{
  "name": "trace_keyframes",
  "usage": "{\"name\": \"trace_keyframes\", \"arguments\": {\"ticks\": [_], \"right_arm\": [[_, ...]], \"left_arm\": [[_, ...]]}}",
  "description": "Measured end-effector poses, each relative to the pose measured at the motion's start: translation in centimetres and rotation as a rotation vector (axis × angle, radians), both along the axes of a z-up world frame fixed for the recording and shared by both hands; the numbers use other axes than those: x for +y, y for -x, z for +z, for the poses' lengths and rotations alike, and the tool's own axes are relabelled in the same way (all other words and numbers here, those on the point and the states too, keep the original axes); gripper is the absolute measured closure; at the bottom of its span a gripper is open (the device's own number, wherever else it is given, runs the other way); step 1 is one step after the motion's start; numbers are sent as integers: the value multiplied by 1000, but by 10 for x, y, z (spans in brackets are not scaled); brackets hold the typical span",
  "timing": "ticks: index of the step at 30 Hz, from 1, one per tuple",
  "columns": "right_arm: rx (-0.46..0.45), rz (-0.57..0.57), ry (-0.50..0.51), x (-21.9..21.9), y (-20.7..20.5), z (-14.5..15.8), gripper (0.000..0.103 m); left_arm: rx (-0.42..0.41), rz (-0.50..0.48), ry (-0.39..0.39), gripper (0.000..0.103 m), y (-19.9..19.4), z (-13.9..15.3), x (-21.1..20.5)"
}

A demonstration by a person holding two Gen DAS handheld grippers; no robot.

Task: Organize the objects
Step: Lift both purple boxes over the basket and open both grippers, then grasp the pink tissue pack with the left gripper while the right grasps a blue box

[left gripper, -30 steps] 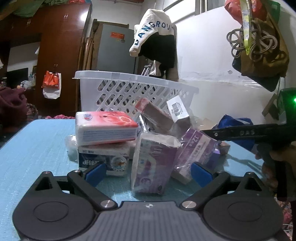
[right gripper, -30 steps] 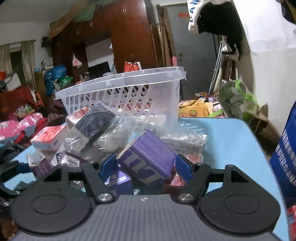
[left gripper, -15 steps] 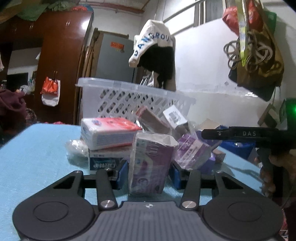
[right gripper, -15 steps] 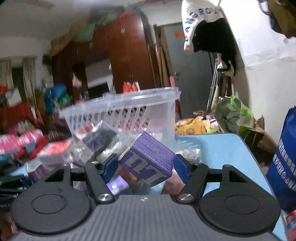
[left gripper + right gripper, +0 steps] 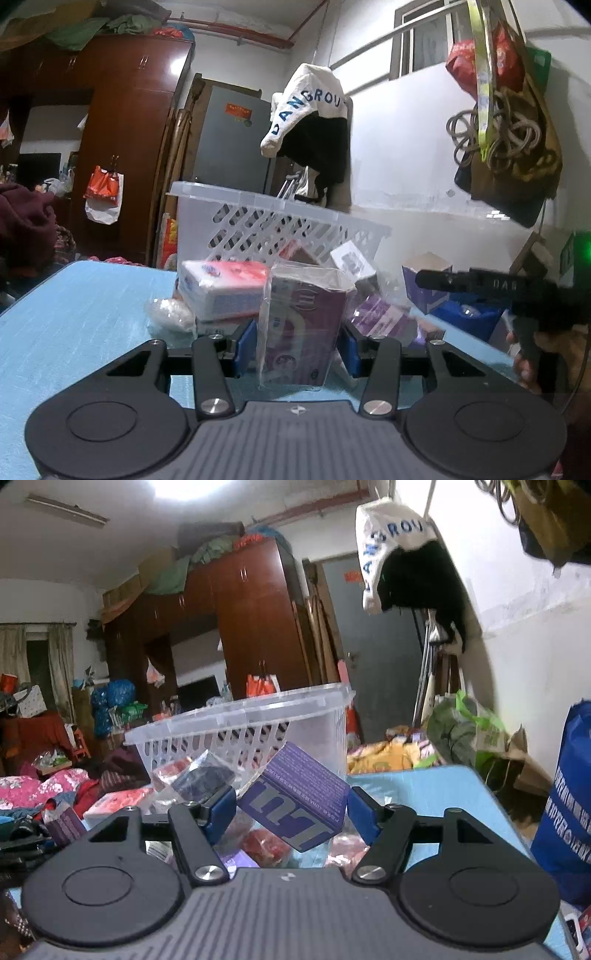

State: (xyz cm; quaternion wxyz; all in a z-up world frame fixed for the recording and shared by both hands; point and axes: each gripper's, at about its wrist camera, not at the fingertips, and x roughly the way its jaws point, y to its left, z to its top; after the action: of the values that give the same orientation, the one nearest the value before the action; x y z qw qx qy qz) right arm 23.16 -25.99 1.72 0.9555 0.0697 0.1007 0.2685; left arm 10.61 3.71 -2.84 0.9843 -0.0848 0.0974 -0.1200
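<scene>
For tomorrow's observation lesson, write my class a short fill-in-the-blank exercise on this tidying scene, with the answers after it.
1. The left gripper is shut on a clear-wrapped ____ pack.
2. The right gripper holds a purple ____.
3. Behind the pile stands a white plastic ____.
4. The table is ____ in colour.

Answers: purple; box; basket; blue

The left gripper has a grey ribbed body with a small emblem at mid-front, flanked by two black round discs with a raised ring. Black angled link arms with triangular cut-outs run forward, each pinned by a silver screw, ending in blue pads. The right gripper is the same build: grey ribbed body, black discs, silver screws, blue pads
</scene>
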Motion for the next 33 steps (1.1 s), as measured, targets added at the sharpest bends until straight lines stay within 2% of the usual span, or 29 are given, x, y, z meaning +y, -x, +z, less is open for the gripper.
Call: {"name": "trace_keyframes", "arguments": {"ticks": [2, 4, 6, 8, 10, 12, 14, 17, 18, 19, 21, 24, 27, 30, 32, 33], "right_arm": [[-11, 5, -13, 0, 4, 8, 34], [-56, 39, -29, 5, 8, 32, 34], [-111, 46, 13, 20, 5, 65, 34], [-142, 40, 86, 42, -10, 99, 34], [-119, 26, 156, 63, -37, 123, 34], [-47, 42, 192, 79, -69, 133, 34], [6, 37, 235, 90, -90, 130, 34], [28, 27, 300, 102, -103, 119, 32], [32, 31, 292, 103, -102, 117, 30], [34, 37, 275, 101, -101, 116, 27], [22, 35, 233, 90, -89, 116, 0], [-42, 61, 172, 64, -51, 112, 0], [5, 55, 133, 46, -27, 90, 0], [19, 112, 146, 38, -6, 51, 0], [62, 76, 146, 41, -6, 30, 0], [87, 63, 140, 42, -9, 23, 0]], "left_arm": [[-4, -32, 47, 52, -3, 13, 9], [-37, -40, 58, 52, -10, 40, 16], [-54, -39, 48, 52, -30, 75, 20], [-28, -30, 57, 52, -63, 108, 23], [15, 2, 55, 52, -99, 132, 26], [67, 38, 49, 52, -130, 143, 27], [123, 62, 32, 52, -155, 143, 25], [169, 52, -7, 51, -174, 135, 19], [177, 50, -22, 42, -177, 131, 17], [189, 53, -32, 22, -181, 128, 14], [179, 50, -25, 12, -176, 125, 16], [110, 51, -25, 11, -148, 125, 21], [52, 50, -17, 3, -110, 117, 26], [48, 28, -52, 3, -78, 92, 23], [59, 27, -38, 3, -73, 80, 21], [90, 27, -28, 3, -78, 75, 20]]}}
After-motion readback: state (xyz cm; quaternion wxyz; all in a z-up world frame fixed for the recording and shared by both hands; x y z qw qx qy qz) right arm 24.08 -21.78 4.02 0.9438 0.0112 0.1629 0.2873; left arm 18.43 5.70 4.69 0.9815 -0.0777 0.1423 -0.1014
